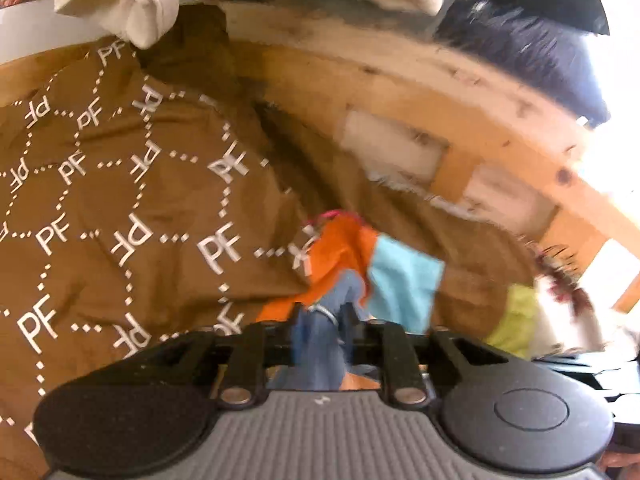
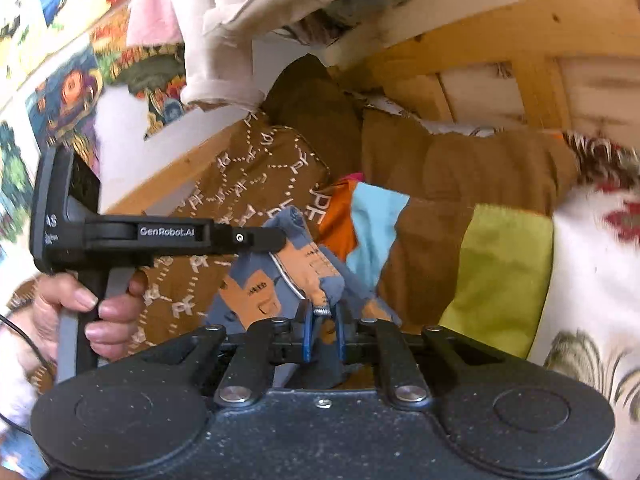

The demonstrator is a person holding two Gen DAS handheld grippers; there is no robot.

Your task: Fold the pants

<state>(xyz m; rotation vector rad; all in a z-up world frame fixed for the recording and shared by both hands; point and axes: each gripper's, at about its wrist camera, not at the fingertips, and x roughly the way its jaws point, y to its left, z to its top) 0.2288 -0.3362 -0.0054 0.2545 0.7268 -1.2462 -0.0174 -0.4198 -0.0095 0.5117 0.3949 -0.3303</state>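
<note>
The pants [image 2: 280, 276] are small, blue-grey with orange patches, bunched up above a brown bedspread. My right gripper [image 2: 323, 320] is shut on one edge of them. My left gripper [image 2: 280, 236] comes in from the left in the right wrist view and is shut on the other end of the pants. In the left wrist view the left gripper [image 1: 322, 320] pinches blue fabric of the pants [image 1: 320, 344] between its fingers. The rest of the pants is hidden below the gripper bodies.
A brown bedspread with white "PF" print [image 1: 120, 200] covers the bed. A patchwork blanket with orange, light blue [image 2: 372, 232] and lime [image 2: 500, 272] squares lies on it. A wooden bed frame [image 1: 400, 92] runs behind. White garments [image 2: 248, 32] hang above.
</note>
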